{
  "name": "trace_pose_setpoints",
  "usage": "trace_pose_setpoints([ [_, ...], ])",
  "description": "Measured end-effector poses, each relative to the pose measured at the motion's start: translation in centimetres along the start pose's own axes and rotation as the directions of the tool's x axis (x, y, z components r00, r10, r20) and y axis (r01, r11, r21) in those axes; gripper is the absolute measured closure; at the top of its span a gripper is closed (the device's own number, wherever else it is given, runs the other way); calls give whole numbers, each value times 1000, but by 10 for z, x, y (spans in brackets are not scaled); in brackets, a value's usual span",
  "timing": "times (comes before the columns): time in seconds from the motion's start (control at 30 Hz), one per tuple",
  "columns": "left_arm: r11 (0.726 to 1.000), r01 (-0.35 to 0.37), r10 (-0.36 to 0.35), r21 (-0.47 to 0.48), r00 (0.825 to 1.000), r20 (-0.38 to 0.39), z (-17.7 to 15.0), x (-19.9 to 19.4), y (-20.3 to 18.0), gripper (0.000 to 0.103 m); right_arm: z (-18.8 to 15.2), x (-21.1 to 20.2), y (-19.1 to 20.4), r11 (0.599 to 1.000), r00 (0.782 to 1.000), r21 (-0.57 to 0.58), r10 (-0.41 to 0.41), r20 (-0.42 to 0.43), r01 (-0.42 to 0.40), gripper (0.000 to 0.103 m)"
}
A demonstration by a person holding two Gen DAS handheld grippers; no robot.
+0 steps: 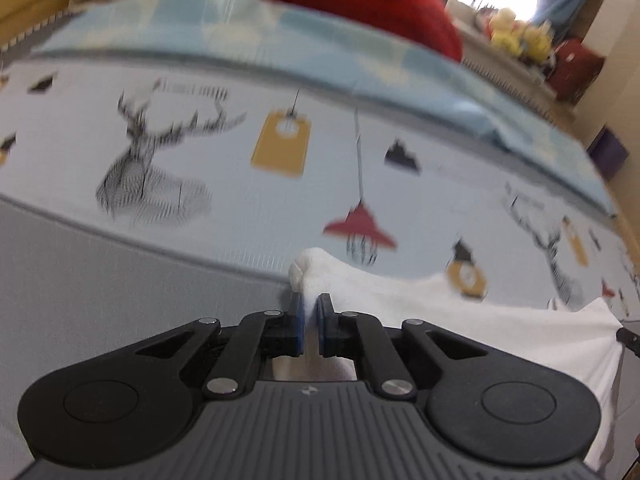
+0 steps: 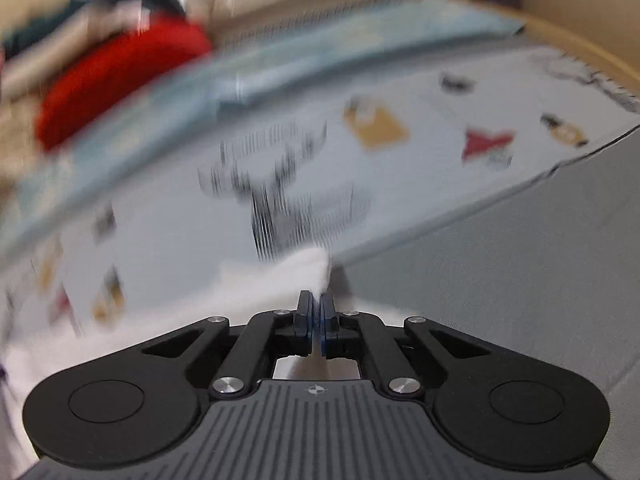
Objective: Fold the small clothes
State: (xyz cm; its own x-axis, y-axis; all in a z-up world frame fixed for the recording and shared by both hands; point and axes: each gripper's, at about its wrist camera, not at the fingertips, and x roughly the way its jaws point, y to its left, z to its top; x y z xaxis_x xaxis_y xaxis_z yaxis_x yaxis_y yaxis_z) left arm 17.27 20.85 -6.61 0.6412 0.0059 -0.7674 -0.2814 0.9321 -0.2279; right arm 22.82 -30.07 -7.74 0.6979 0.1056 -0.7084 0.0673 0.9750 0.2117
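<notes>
A small white cloth (image 1: 460, 320) lies low on the bed, bunched up where the tongs pinch it. The left tongs (image 1: 311, 312) point forward at 12 o'clock, low over the bed, almost shut on one corner of the cloth (image 2: 280, 280). The right tongs (image 2: 317, 314) do the same with another corner. The printed sheet (image 1: 240, 200) with deer and lamps spreads ahead, with bare room. A grey blanket (image 2: 520, 260) lies at 3 o'clock in the right view. A red cushion (image 1: 360, 4) sits far off at 12 o'clock.
</notes>
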Motion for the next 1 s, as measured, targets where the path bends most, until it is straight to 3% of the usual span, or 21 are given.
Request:
trace_pose_setpoints([
  [0.07, 1000, -8, 8, -5, 1000, 5, 3, -1, -2, 96, 1, -2, 1, 1000, 999, -8, -28, 24, 28, 101],
  [0.13, 1000, 2, -3, -18, 1000, -23, 3, -2, -2, 94, -1, 4, 0, 998, 998, -4, -66, -16, 66, 98],
  [0.17, 1000, 16, -17, -21, 998, -55, 2, -1, -2, 88, -3, 8, -1, 997, 996, 10, -73, -53, 73, 96],
  [0.23, 999, 31, -32, -5, 992, -120, -5, -2, -5, 76, -5, 13, -4, 996, 987, 14, -88, -133, 91, 87],
  [0.27, 999, 41, -38, 17, 988, -149, -9, -3, -8, 75, -7, 12, -3, 996, 983, 0, -93, -156, 94, 78],
  [0.33, 994, 77, -60, 74, 976, -209, -22, -8, -14, 75, -12, 4, -1, 995, 978, -28, -94, -184, 91, 74],
  [0.43, 975, 120, -58, 189, 951, -303, -48, -15, -24, 75, -23, -12, 4, 996, 971, -72, -61, -231, 46, 73],
  [0.53, 954, 158, -43, 254, 913, -405, -77, -18, -24, 75, -36, -26, 5, 990, 953, -139, -75, -292, 35, 66],
  [0.67, 933, 139, 39, 332, 878, -477, -113, -19, -16, 75, -70, -35, -1, 965, 892, -257, -168, -420, 60, 65],
  [0.7, 928, 121, 74, 354, 868, -491, -121, -18, -11, 75, -75, -39, -2, 963, 889, -266, -164, -428, 49, 65],
  [0.77, 903, 113, 107, 413, 875, -473, -131, -26, -8, 70, -84, -50, -1, 953, 890, -301, -170, -422, 40, 65],
  [0.83, 906, 127, 94, 403, 869, -485, -132, -36, 0, 68, -93, -54, -6, 935, 862, -345, -237, -448, 78, 65],
  [0.9, 923, 85, 96, 374, 893, -440, -123, -51, 12, 67, -99, -62, -12, 910, 837, -398, -309, -452, 121, 59],
  [0.93, 936, 60, 87, 346, 914, -396, -117, -61, 19, 67, -94, -71, -13, 899, 845, -415, -327, -423, 140, 60],
  [1.0, 973, 60, 19, 225, 943, -333, -105, -75, 36, 67, -75, -101, -11, 905, 909, -390, -296, -293, 169, 59],
])
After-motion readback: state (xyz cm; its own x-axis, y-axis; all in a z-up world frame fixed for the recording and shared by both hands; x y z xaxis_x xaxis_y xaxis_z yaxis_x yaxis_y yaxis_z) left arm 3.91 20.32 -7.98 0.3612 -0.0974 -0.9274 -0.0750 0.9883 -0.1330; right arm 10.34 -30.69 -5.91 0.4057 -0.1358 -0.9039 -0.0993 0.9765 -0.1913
